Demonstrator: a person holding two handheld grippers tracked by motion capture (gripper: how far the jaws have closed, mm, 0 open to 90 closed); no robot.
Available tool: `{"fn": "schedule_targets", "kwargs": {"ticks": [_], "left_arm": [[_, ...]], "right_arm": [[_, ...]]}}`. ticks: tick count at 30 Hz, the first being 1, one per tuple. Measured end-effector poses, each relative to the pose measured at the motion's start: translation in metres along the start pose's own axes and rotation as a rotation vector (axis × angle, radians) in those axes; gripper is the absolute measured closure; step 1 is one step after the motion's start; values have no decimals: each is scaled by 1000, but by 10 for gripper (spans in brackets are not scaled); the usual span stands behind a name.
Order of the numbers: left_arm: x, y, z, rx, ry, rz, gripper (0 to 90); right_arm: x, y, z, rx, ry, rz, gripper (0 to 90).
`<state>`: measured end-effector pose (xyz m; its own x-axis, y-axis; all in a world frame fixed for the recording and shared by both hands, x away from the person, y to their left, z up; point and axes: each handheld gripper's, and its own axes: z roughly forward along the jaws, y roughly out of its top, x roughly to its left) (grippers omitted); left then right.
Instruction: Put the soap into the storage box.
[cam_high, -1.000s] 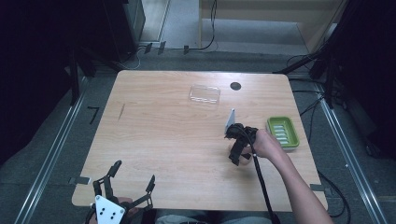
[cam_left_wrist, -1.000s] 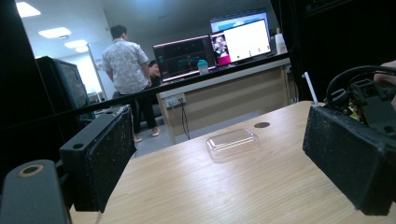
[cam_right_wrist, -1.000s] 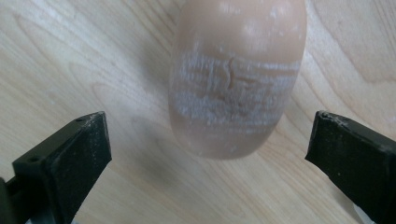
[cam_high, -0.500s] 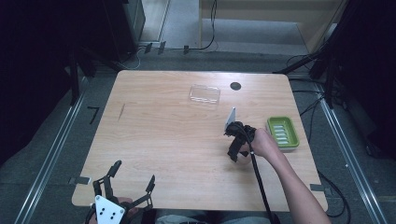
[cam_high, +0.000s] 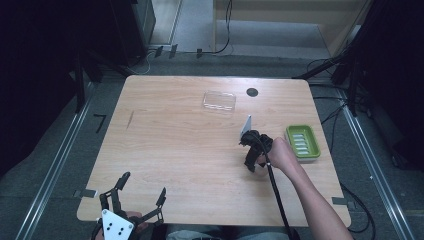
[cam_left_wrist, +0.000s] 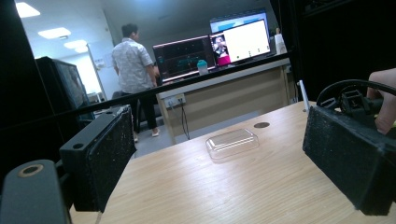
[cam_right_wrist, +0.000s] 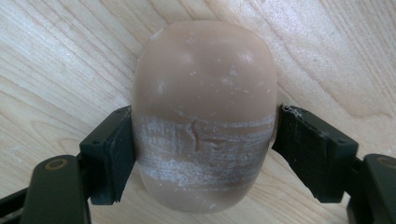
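A brown, rounded soap bar (cam_right_wrist: 205, 79) lies on the wooden table (cam_right_wrist: 56, 56). My right gripper (cam_right_wrist: 203, 140) is shut on it, a black pad pressed against each side. In the high view the right gripper (cam_high: 250, 164) points down at the table right of centre, held by a hand (cam_high: 280, 154), and it hides the soap. A green soap dish (cam_high: 302, 141) sits just right of that hand. My left gripper (cam_high: 134, 196) rests at the table's near left edge, open and holding nothing. Its jaws stand wide apart in the left gripper view (cam_left_wrist: 219, 163).
A clear plastic lid (cam_high: 219, 101) lies at the far middle of the table, also seen as the lid (cam_left_wrist: 232, 143). A black round grommet (cam_high: 252, 92) sits beside it. A person (cam_left_wrist: 131, 70) stands by monitors beyond the table.
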<state>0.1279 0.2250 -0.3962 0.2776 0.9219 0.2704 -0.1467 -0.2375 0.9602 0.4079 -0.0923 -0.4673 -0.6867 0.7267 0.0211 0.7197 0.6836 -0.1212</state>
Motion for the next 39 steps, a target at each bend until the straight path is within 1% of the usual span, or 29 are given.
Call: {"fn": "schedule_targets", "kwargs": {"ticks": [1,2,3,4,8,11,13,18,23,24,25,27,28,32,33,34,39], "left_arm": [[0,0,0,0,0,0,99],[0,0,0,0,1,0,99],[0,0,0,0,0,0,99],[0,0,0,0,0,0,99],[0,0,0,1,1,0,99],[0,0,0,1,2,0,99],[0,0,0,1,3,-1,99],[0,0,0,0,3,-1,99],[0,0,0,0,4,-2,99],[0,0,0,0,3,-1,99],[0,0,0,0,3,-1,99],[0,0,0,1,4,-1,99],[0,0,0,1,4,-1,99],[0,0,0,0,2,0,99],[0,0,0,1,3,-1,99],[0,0,0,0,4,-2,99],[0,0,0,0,3,-2,99]], "right_arm": [[0,0,-1,-1,4,-5,278],[0,0,-1,-1,4,-5,278],[-1,0,-2,-4,18,-6,321],[0,0,-3,-9,22,1,330],[-1,0,-3,-4,20,-2,333],[-1,0,-4,7,7,-7,335],[-2,-2,-5,11,9,-3,336],[-6,-7,-12,18,16,-4,336],[-10,-12,-18,21,12,3,336],[-11,-13,-18,22,15,8,337],[-12,-14,-19,24,12,2,337],[-12,-15,-19,26,12,12,337],[-13,-16,-21,36,13,12,337],[-15,-19,-22,40,11,9,337],[-16,-19,-23,40,13,16,337],[-17,-20,-24,43,13,12,338],[-20,-25,-28,45,11,21,338]]}}
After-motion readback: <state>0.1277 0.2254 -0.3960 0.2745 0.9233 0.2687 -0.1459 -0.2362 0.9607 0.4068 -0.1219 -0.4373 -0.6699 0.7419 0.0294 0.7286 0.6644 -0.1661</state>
